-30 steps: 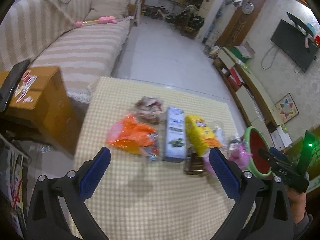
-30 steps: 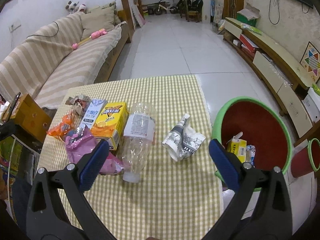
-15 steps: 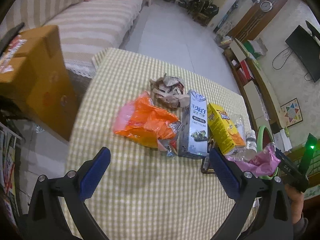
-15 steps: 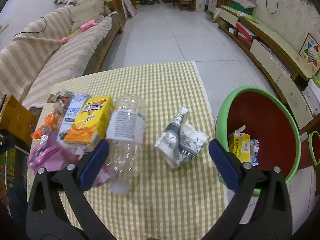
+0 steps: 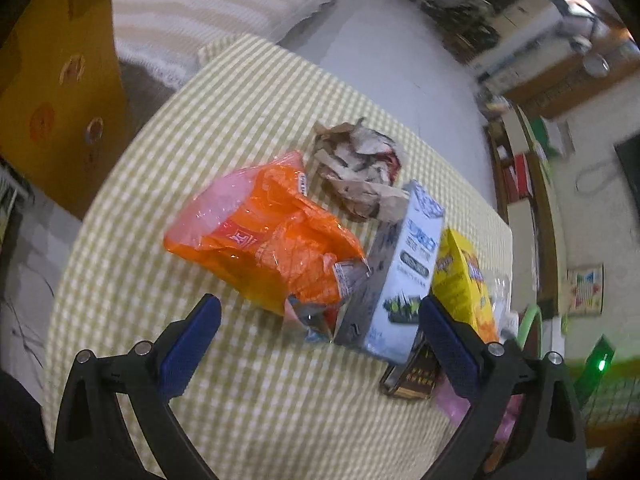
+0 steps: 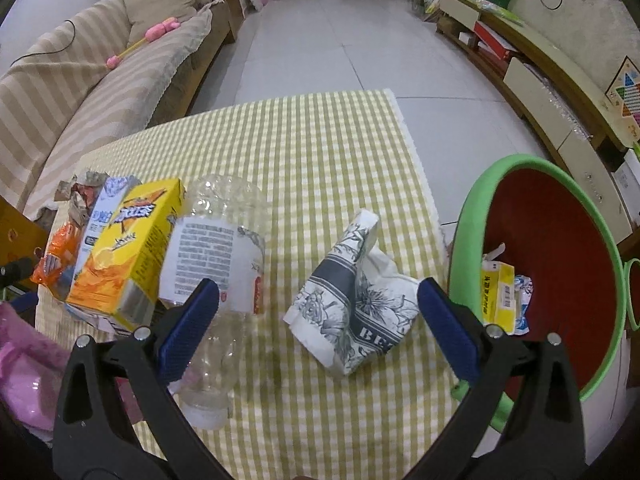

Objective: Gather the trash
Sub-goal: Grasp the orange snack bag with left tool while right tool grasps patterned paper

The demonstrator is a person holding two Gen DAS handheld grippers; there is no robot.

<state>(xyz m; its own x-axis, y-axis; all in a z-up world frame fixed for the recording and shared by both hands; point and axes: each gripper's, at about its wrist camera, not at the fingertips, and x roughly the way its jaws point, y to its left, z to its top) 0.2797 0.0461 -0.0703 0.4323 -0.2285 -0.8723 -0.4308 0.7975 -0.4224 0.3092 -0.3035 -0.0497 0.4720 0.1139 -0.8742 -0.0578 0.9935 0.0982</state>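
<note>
Trash lies on a green-checked tablecloth [image 5: 256, 92]. In the left wrist view my open, empty left gripper [image 5: 316, 332] hovers close over an orange plastic bag [image 5: 264, 236] and a white-blue carton [image 5: 404, 276], with crumpled brown paper [image 5: 356, 172] behind and a yellow carton [image 5: 460, 276] to the right. In the right wrist view my open, empty right gripper [image 6: 318, 324] straddles a crumpled black-and-white patterned packet [image 6: 356, 300]. A clear plastic bottle [image 6: 220, 256] and the yellow carton [image 6: 128, 248] lie left of it. A green-rimmed red bin [image 6: 560, 280] stands right of the table, with a few scraps inside.
A striped sofa [image 6: 80, 72] runs along the left. A cardboard box [image 5: 52, 92] stands by the table's left edge. A pink bag [image 6: 24, 364] lies at the near left. A low TV cabinet [image 6: 540, 92] lines the right wall. White tiled floor [image 6: 340, 32] lies beyond the table.
My left gripper has moved down and closer to the orange bag and white-blue carton. My right gripper has moved forward and down over the patterned packet. Both stay open.
</note>
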